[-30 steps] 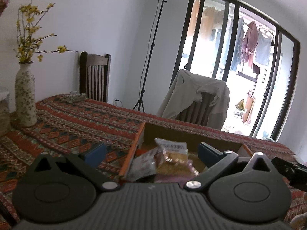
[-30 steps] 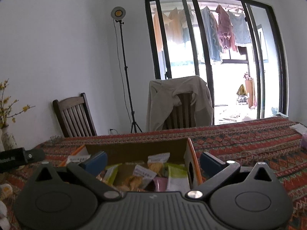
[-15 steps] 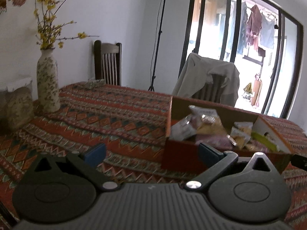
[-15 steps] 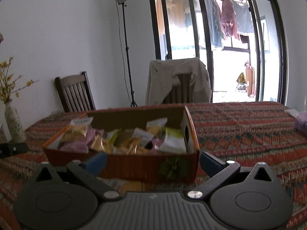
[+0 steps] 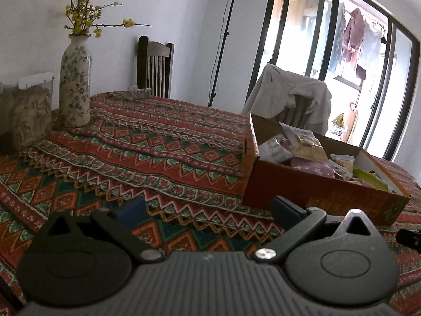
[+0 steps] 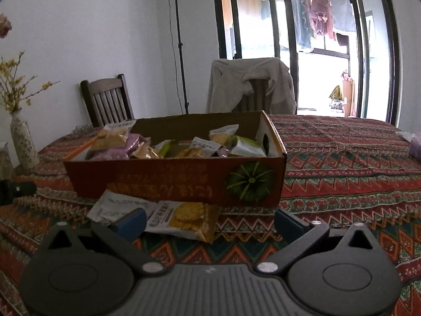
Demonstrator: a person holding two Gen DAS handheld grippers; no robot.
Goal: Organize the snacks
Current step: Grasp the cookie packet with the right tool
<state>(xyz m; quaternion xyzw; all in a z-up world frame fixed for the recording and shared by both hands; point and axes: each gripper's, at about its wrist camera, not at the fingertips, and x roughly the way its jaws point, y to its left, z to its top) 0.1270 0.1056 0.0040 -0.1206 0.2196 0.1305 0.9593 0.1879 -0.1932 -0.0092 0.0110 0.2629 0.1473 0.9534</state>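
Note:
A red cardboard box [image 6: 173, 184] printed with a green pumpkin stands on the patterned tablecloth, filled with several snack packets [image 6: 184, 147]. Two loose packets lie flat in front of it: a yellow cracker packet [image 6: 184, 217] and a white one [image 6: 115, 205]. My right gripper [image 6: 209, 221] hovers open just short of these, nothing between its fingers. In the left wrist view the same box [image 5: 315, 192] sits to the right, packets [image 5: 305, 147] heaped inside. My left gripper [image 5: 209, 210] is open above bare cloth, left of the box's near corner.
A floral vase [image 5: 75, 84] with yellow blossoms and a clear jar [image 5: 29, 115] stand at the table's left edge. Two chairs [image 6: 108, 102] line the far side, one draped with a jacket [image 6: 250, 84]. A lamp stand [image 6: 180, 44] is by the window. A purple object [image 6: 415, 144] lies far right.
Both grippers have pulled back from above the box and dropped lower. The box now lies ahead of them, and the two loose packets in front of it have come into the right wrist view.

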